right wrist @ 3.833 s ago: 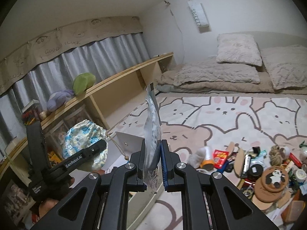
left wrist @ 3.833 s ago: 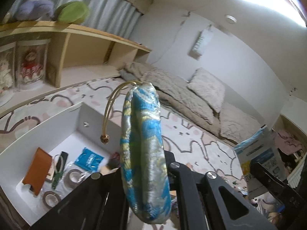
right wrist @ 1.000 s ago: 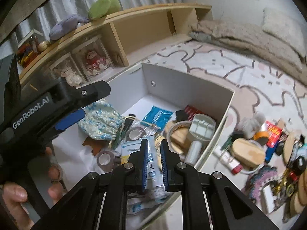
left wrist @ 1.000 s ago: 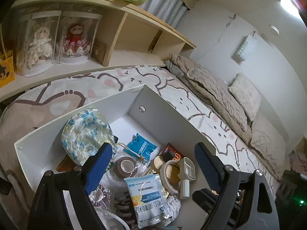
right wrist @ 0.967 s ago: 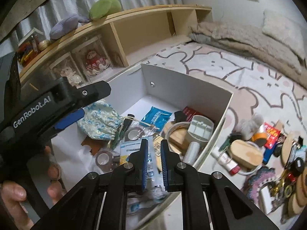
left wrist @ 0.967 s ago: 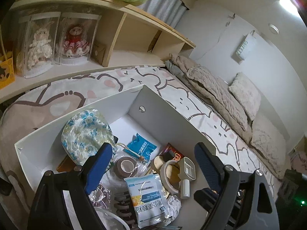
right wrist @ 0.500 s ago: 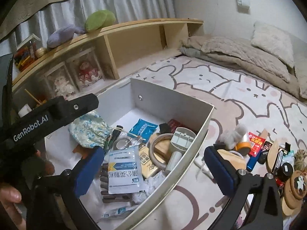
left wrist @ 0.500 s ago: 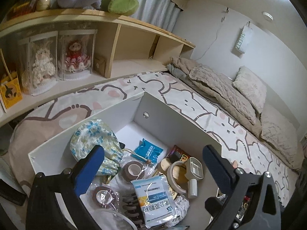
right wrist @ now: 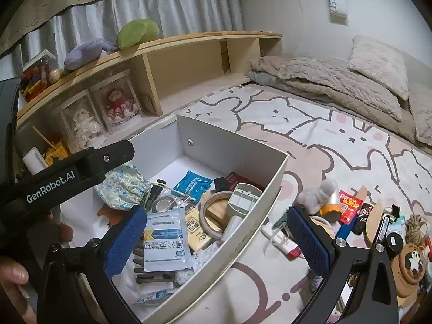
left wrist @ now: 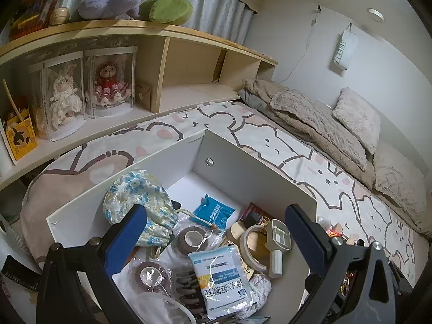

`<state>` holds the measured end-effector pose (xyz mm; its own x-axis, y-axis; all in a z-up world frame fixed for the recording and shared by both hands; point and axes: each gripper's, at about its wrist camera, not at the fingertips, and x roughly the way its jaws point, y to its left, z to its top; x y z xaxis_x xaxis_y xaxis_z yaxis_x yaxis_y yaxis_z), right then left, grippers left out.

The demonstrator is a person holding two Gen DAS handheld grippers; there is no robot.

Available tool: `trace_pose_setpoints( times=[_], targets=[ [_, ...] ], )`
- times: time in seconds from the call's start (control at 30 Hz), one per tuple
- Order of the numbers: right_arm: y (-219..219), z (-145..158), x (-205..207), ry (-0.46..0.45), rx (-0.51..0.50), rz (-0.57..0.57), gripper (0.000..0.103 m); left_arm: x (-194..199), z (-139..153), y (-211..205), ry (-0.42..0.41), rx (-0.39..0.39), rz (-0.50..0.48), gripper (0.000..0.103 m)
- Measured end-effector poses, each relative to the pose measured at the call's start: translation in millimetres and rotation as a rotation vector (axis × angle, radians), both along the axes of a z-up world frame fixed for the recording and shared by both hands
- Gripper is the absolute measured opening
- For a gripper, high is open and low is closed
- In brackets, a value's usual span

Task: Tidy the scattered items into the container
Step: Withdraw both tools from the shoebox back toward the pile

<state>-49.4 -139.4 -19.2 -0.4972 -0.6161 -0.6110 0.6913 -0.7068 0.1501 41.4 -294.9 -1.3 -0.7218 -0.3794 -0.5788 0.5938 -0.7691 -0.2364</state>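
Both grippers hang over the white box (left wrist: 253, 167), tipped down into it, and each stands spread as wide as it goes with nothing between the pads. Under the left gripper (left wrist: 216, 239) the white packet (left wrist: 220, 278) lies flat on the heap, just near of the gap between the fingers and a little left of centre; the floral pouch (left wrist: 137, 197) slumps against the box's left wall, partly hidden behind the left finger. From the right gripper (right wrist: 216, 239) the same packet (right wrist: 165, 241) lies just inside its left finger, clear of both pads, with the box's near wall running across the gap. A second ago the right gripper was pinched shut on that packet, holding it on edge above the box; now the packet is loose in the box. Nearly four seconds ago the left gripper held the pouch up in the air, and it too now rests in the box. The packet's long axis runs near to far, tilted slightly, printed face up. The pouch's drawstring neck points right, toward the tape rolls (left wrist: 190, 239). More clutter (right wrist: 378, 216) lies on the rug to the right of the box.
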Motion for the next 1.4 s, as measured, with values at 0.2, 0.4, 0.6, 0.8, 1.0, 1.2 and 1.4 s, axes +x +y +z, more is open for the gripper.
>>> trace_pose_setpoints(
  times=[0.2, 0.4, 0.6, 0.8, 1.0, 1.2, 1.4],
  targets=[
    [12.0, 3.5, -1.1, 0.018, -0.004, -0.023, 0.103, -1.7, 2.9, 7.1, -0.007, -0.026, -0.003, 0.103],
    [29.8, 8.5, -5.1, 0.034, -0.005, -0.053, 0.103, -5.7, 4.1, 15.0, -0.015, -0.049, -0.019, 0.103],
    [56.1, 11.5, -10.9, 0.04, -0.011, -0.105, 0.103, -12.4, 4.7, 29.1, -0.018, -0.065, -0.054, 0.103],
    [89.4, 14.6, -17.0, 0.049, -0.013, -0.174, 0.103, -20.3, 5.4, 44.9, -0.012, -0.049, -0.113, 0.103],
    [126.3, 21.9, -17.0, 0.084, 0.007, -0.242, 0.103, -26.3, 8.4, 62.1, -0.003, -0.062, -0.149, 0.103],
    [163.9, 24.9, -16.8, 0.085, 0.033, -0.304, 0.103, -33.1, 10.4, 84.2, 0.002, -0.082, -0.202, 0.103],
    [199.9, 22.8, -16.5, 0.082, 0.019, -0.363, 0.103, -40.4, 11.1, 111.9, -0.003, -0.118, -0.27, 0.103]
  ],
)
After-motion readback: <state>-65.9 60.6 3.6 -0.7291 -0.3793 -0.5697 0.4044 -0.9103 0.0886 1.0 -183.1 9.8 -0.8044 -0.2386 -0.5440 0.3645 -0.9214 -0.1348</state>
